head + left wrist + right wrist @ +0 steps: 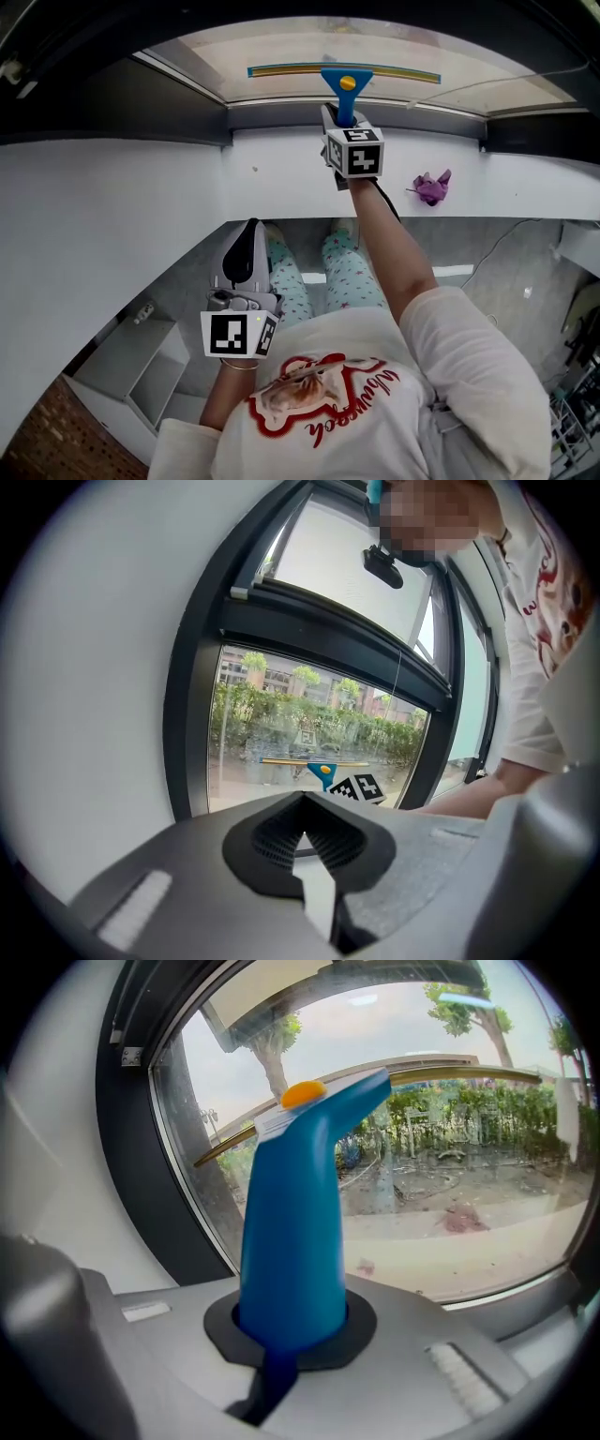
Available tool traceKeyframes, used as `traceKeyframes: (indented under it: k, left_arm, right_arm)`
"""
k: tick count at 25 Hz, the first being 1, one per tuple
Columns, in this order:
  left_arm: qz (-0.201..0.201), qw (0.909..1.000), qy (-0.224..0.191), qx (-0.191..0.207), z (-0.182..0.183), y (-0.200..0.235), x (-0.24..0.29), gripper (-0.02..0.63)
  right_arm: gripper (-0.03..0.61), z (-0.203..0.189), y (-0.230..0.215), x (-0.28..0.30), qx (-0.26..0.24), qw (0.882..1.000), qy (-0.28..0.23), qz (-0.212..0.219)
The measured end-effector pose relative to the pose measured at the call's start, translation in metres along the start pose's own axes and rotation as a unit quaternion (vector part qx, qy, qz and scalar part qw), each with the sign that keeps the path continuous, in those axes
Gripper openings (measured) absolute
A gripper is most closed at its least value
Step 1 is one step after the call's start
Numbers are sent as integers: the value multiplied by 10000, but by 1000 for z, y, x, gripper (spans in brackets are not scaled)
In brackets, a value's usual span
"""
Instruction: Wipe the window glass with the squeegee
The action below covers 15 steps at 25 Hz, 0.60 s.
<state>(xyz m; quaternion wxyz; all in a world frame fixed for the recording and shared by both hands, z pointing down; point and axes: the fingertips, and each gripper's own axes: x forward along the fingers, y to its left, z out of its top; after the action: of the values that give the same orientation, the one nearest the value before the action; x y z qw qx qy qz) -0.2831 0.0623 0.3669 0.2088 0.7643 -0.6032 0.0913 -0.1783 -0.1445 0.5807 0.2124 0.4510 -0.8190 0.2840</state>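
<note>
The squeegee has a blue handle (346, 92) and a long yellow-edged blade (281, 71) lying flat against the window glass (234, 52). My right gripper (341, 120) is raised to the window and shut on that handle. In the right gripper view the blue handle (298, 1213) rises out of the jaws, with the blade (450, 1074) across the glass (450, 1194). My left gripper (247, 251) hangs lower, at waist height, shut with nothing held. From the left gripper (305, 806) view, the squeegee (322, 772) shows far off on the pane.
A purple cloth (432, 187) lies on the white sill to the right of my right arm. Dark window frame (178, 89) borders the glass. White shelving (141, 370) stands on the floor at lower left. A thin cable (506, 234) runs along the floor at right.
</note>
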Motion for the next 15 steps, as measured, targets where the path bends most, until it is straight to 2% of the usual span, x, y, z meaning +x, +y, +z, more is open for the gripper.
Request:
traceKeyframes:
  k: [7, 15]
  left_arm:
    - [216, 9995, 183, -149, -21, 8, -6, 0]
    - [334, 9986, 299, -274, -34, 14, 0, 0]
  right_arm:
    - [26, -32, -10, 16, -19, 9997, 255, -34]
    - [26, -46, -20, 29, -243, 9992, 286, -154]
